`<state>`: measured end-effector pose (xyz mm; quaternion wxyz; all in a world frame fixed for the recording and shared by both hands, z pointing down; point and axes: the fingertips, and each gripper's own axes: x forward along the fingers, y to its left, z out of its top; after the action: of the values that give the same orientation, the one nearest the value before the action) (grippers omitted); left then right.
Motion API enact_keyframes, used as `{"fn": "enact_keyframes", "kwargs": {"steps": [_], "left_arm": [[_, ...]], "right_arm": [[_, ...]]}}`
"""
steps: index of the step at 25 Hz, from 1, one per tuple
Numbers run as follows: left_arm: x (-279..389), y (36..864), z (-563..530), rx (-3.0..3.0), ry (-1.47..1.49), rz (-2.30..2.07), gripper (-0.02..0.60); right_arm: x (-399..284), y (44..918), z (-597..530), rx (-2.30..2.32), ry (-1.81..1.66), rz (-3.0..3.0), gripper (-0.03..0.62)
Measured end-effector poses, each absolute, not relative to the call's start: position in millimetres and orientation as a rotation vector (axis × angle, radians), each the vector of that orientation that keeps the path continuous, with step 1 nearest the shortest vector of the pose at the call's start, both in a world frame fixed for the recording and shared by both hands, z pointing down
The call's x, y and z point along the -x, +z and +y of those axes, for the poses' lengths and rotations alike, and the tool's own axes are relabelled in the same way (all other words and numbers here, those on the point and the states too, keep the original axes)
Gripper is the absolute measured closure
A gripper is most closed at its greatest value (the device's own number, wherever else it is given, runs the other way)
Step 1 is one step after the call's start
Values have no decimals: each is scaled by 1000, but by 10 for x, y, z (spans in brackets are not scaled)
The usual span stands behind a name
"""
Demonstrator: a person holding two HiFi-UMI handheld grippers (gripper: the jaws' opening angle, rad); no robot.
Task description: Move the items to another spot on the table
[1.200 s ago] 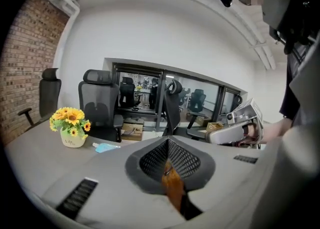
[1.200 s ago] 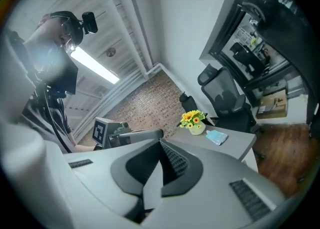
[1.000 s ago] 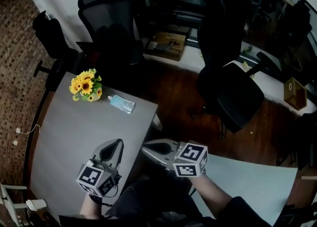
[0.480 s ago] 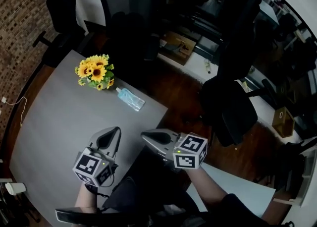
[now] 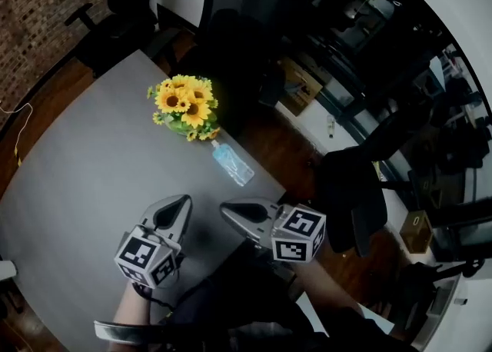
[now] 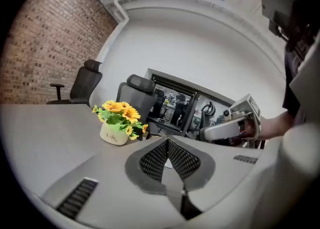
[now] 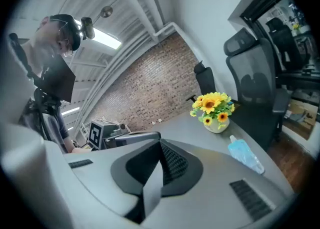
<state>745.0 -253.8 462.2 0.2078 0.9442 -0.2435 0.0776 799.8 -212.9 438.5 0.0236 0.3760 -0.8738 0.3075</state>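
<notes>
Overhead, low; common sunflowers, perhaps bottle

In the left gripper view the small line under the larger word on the white pot is too fine to read, and the closed tips of the left gripper hide the blue bottle. From the head view the sunflowers cover that pot entirely

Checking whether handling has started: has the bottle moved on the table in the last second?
No. The bottle still lies just beside the flowers, by the same edge of the table; only the head view has turned.
</notes>
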Motion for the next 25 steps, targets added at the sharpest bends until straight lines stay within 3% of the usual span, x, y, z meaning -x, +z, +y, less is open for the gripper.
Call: {"fn": "enact_keyframes", "kwargs": {"steps": [9, 25], "left_arm": [[-7069, 4919, -2966, -2483, 298, -980, 572], [-7510, 5086, -3588, -2367, 618, -1344, 572]], "right_arm": [[-7800, 4589, -2776, -864, 906, -2778, 609], [-8894, 5026, -3702, -556, 823, -2781, 608]]}}
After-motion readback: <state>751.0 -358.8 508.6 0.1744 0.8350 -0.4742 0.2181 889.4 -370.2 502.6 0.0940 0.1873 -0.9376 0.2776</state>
